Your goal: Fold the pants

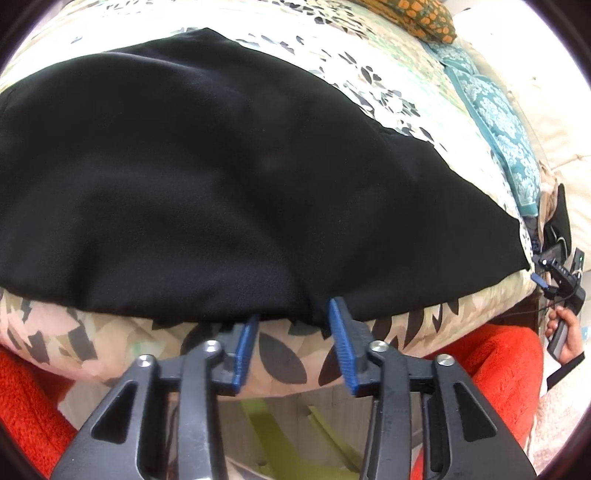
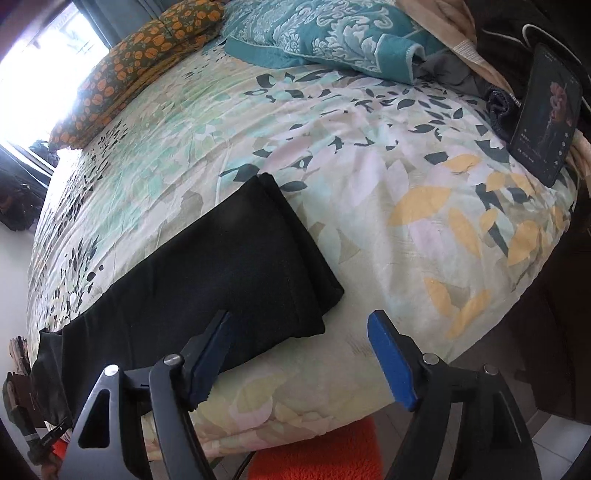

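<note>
Black pants (image 1: 207, 177) lie flat on the floral bedspread (image 1: 399, 85), near the bed's front edge. My left gripper (image 1: 295, 314) is open, its blue pads just at the pants' near edge, holding nothing. In the right wrist view the pants (image 2: 229, 266) run from lower left to a squared end at centre. My right gripper (image 2: 301, 325) is open and empty, over the near corner of that end. The right gripper also shows at the far right of the left wrist view (image 1: 546, 273).
The bedspread (image 2: 369, 166) covers the bed. A teal patterned blanket (image 2: 332, 33) and an orange-dotted pillow (image 2: 147, 51) lie at the back. A dark tablet (image 2: 546, 114) stands at the bed's right edge. An orange rug (image 2: 317, 458) lies on the floor below.
</note>
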{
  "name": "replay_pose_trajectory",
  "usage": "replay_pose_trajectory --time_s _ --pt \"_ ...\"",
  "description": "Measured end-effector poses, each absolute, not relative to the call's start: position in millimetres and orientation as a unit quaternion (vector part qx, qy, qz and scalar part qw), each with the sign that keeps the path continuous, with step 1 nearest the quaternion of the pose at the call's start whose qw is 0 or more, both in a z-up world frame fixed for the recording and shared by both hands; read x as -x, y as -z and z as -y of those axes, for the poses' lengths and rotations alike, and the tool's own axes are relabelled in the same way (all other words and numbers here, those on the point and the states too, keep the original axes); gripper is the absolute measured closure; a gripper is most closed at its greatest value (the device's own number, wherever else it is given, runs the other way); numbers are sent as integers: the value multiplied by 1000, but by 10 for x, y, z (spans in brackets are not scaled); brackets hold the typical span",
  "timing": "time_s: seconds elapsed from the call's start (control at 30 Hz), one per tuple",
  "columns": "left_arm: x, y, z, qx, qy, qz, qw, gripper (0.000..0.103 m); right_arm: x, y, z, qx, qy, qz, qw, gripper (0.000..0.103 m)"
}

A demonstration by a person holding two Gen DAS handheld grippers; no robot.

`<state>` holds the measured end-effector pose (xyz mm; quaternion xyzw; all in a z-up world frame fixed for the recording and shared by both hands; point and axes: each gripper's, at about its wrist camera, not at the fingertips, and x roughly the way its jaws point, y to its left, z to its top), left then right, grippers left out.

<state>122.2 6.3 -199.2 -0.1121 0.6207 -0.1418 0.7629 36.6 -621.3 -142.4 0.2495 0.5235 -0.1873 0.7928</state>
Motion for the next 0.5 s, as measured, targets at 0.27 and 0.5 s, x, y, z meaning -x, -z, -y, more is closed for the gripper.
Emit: replay_pose_trajectory --time_s 0.27,0.5 --pt "-895 1826 -93 75 147 -607 777 48 -1051 1354 5787 -133 129 -541 820 28" --pt "-913 1599 69 32 159 -569 806 47 -1314 1992 5331 -1 137 -626 768 27"
